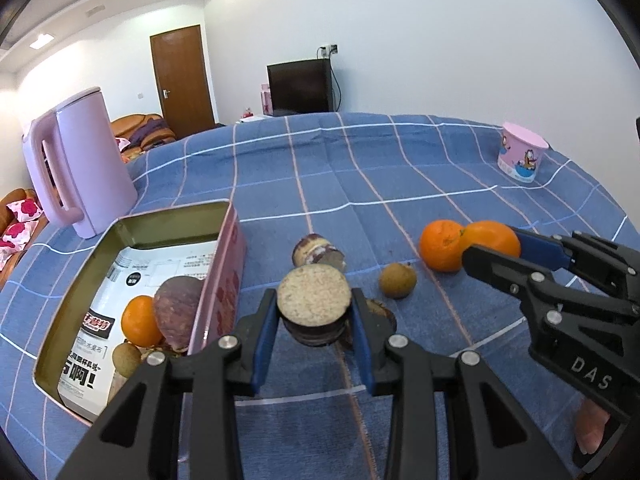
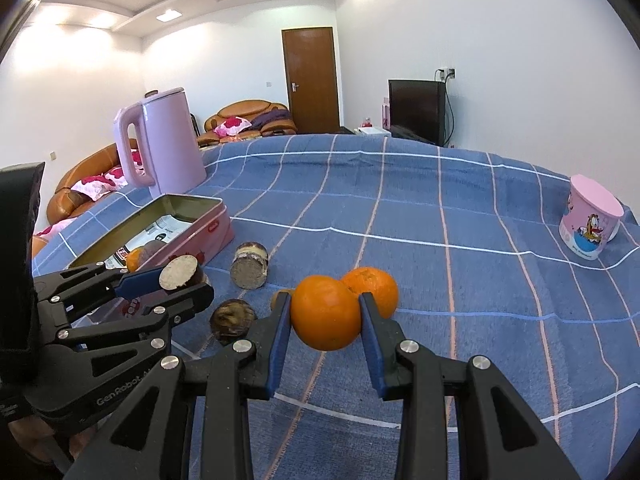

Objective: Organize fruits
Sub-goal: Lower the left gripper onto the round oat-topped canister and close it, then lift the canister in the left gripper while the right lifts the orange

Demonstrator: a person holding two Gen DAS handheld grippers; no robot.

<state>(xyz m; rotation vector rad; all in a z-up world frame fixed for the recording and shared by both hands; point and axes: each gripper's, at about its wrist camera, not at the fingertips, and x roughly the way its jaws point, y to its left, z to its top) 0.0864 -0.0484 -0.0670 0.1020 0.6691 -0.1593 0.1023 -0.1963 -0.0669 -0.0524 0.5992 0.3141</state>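
My left gripper (image 1: 314, 305) is shut on a round cut chunk with a pale speckled face and purple skin (image 1: 314, 296), held just above the blue checked cloth beside the pink tin (image 1: 224, 280). The tin holds an orange (image 1: 138, 322), a purple slice (image 1: 178, 312) and a small brown fruit (image 1: 126, 358). My right gripper (image 2: 325, 305) is shut on an orange (image 2: 326, 314), touching a second orange (image 2: 376, 284) behind it. On the cloth lie another cut chunk (image 1: 316, 250), a small brown round fruit (image 1: 397, 280) and a dark round piece (image 2: 233, 320).
A pink kettle (image 1: 80, 168) stands behind the tin at the far left. A pink cartoon cup (image 1: 522, 152) sits at the far right of the table. A person's fingers (image 1: 592, 428) show under the right gripper. A sofa, door and television lie beyond the table.
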